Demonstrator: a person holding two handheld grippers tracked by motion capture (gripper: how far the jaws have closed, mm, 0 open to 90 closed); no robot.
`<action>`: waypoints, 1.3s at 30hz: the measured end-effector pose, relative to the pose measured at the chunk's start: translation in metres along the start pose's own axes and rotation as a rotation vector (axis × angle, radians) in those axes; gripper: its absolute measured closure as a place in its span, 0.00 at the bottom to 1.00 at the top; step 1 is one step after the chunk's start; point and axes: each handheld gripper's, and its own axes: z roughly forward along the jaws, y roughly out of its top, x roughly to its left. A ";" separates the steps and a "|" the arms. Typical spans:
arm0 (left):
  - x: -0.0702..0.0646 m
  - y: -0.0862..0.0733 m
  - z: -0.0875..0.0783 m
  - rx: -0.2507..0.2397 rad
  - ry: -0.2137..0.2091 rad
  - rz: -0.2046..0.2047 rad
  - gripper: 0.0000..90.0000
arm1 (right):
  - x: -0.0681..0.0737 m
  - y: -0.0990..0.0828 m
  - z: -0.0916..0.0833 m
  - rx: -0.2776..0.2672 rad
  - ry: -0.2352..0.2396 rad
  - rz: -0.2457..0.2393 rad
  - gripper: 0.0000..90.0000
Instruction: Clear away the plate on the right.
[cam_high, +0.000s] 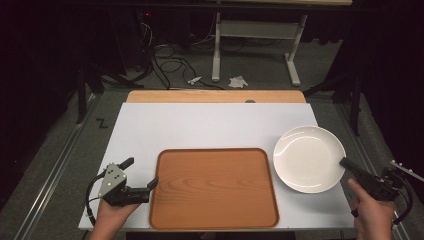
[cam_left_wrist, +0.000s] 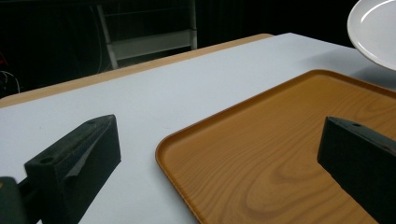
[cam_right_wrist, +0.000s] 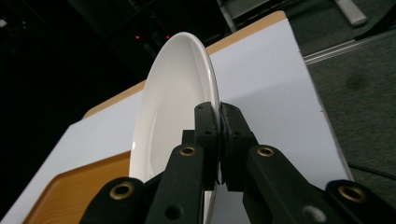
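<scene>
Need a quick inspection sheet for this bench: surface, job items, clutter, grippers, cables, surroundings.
Surface: white sheet over a wooden table top.
Job's things: white plate right of the wooden tray; tray bare.
Clutter: nothing seen on the sheet.
Grippers: right gripper shut on the plate's near rim; left gripper open, one jaw over the tray's left edge, holding nothing.
Cables: loose black cables on the floor behind the table; a cable trails from each gripper.
Surroundings: white frame legs, crumpled paper scraps on the floor, dark room.

left tool (cam_left_wrist: 224, 154) gapes wide over the wooden tray's (cam_left_wrist: 280, 154) corner; white plate (cam_left_wrist: 376, 30) beyond.
</scene>
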 end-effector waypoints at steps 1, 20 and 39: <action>0.000 0.000 0.000 0.000 -0.003 -0.001 0.00 | 0.001 0.000 0.000 0.002 0.009 0.011 1.00; 0.002 0.000 0.002 -0.005 -0.009 -0.006 0.00 | 0.040 -0.003 0.035 0.118 0.173 0.026 1.00; 0.003 0.002 -0.002 -0.024 0.000 -0.002 0.00 | 0.095 -0.028 0.092 0.271 0.286 0.003 1.00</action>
